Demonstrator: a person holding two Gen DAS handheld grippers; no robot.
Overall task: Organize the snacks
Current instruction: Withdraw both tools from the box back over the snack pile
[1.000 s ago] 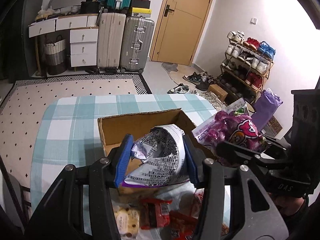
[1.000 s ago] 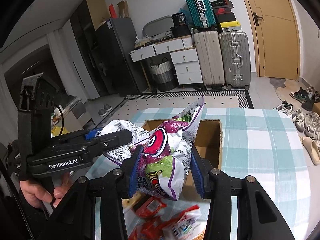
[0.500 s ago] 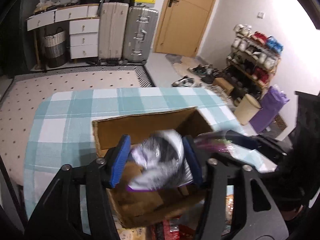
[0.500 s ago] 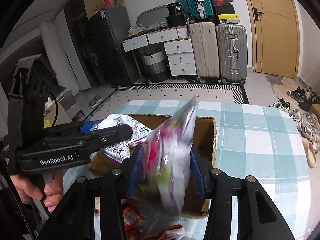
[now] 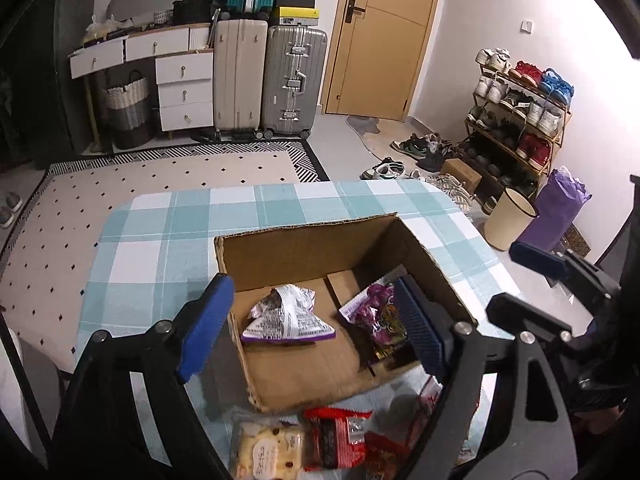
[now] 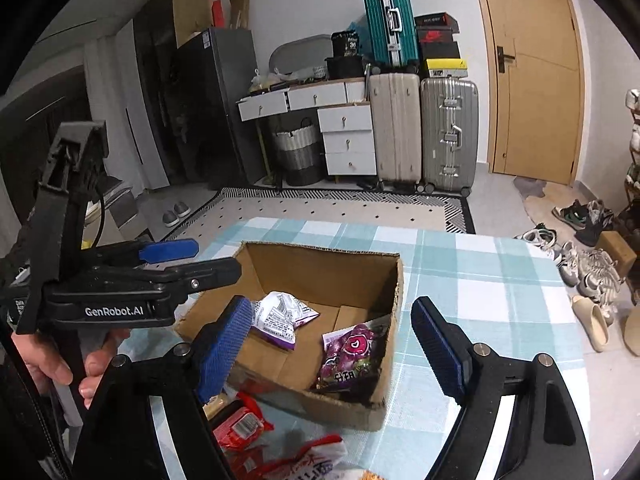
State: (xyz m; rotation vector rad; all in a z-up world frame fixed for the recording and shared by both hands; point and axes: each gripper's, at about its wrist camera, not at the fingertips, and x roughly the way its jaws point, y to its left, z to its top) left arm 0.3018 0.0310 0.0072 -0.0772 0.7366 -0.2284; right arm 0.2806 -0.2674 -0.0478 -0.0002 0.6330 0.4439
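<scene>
An open cardboard box (image 5: 304, 240) (image 6: 320, 258) stands on the checked tablecloth. Inside it lie a white-and-purple snack bag (image 5: 286, 318) (image 6: 280, 316) on the left and a purple snack bag (image 5: 378, 314) (image 6: 352, 354) on the right. My left gripper (image 5: 312, 324) is open and empty, just above the box's near edge. My right gripper (image 6: 332, 344) is open and empty, above the box's near right side. Loose snacks lie in front of the box: a pale cookie pack (image 5: 266, 454) and red packs (image 5: 336, 440) (image 6: 240, 426).
The table (image 5: 180, 220) has a teal and white checked cloth. Beyond it lie a patterned rug, suitcases (image 5: 294, 80), white drawers and a door. A shoe rack (image 5: 520, 120), a bin (image 5: 510, 222) and loose shoes stand on the right.
Both grippers opened and let their snack bags drop into the box. The white-and-purple bag left my left gripper, the purple bag left my right gripper. Both grippers drew back slightly.
</scene>
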